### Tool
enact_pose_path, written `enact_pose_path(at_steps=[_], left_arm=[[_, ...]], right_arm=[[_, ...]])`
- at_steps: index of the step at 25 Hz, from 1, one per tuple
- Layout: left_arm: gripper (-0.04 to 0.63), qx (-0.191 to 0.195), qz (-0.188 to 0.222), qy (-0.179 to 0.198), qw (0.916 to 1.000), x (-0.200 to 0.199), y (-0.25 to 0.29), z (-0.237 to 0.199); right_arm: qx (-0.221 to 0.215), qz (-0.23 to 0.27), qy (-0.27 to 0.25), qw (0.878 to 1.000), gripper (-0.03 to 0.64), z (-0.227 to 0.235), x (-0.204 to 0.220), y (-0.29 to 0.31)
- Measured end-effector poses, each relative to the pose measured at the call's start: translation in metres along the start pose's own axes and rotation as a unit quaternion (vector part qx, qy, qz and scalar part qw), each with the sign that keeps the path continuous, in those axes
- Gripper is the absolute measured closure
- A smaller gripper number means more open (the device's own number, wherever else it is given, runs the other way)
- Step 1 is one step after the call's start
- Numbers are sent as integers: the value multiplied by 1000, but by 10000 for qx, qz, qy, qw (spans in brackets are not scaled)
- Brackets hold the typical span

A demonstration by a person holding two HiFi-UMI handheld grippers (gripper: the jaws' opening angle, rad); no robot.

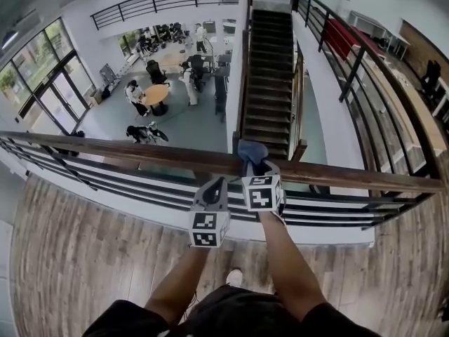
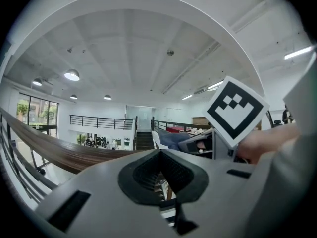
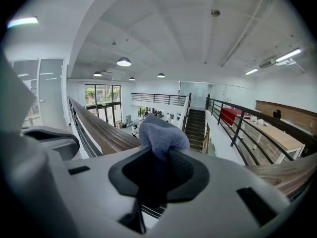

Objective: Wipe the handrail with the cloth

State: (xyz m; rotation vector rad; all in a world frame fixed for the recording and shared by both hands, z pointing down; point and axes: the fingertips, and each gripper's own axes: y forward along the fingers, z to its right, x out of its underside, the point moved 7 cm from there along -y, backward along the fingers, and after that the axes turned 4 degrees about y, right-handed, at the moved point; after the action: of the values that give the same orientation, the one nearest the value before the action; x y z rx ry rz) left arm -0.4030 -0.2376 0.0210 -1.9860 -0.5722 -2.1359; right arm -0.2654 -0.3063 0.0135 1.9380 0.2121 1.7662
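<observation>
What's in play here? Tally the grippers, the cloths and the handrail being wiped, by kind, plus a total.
Grippers: 2 (left gripper, right gripper)
Blue cloth: 1
Wooden handrail: 1
Total: 4

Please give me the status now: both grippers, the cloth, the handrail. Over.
Right gripper shut on cloth, cloth on the handrail. Left gripper shut, empty, close beside the right one. Nothing on the rail in the way.

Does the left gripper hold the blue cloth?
No, the left gripper is shut and empty; the soft blue cloth sits pinched in the right gripper.
</observation>
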Motion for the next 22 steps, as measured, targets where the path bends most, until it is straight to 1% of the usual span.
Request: enact_pose_path(at_steps=[3,7,10,16,19,22], left_arm=[[594,38,-120,-27,9999,-5,12,25],[594,-103,-345,-54,9993,-13,28,54],[594,-170,-441,-106,9988,-19,40,83],[594,-116,-478,-237,9985,-30,70,154],[594,-151,-505,-158,9985,-34,91,189],[594,-1,-547,-118,9984,-43,110,230]], right_arm=[[26,-13,1,10000,538,31,7,-10],[2,46,-28,10000,538,67,15,-25],[36,49,-33,10000,538,100,23,-38],[206,-27,-71,9998,537,184,42,-64],[275,36,-57,9996,537,227,50,-75],[448,-6,25,9990,537,267,59,-93]])
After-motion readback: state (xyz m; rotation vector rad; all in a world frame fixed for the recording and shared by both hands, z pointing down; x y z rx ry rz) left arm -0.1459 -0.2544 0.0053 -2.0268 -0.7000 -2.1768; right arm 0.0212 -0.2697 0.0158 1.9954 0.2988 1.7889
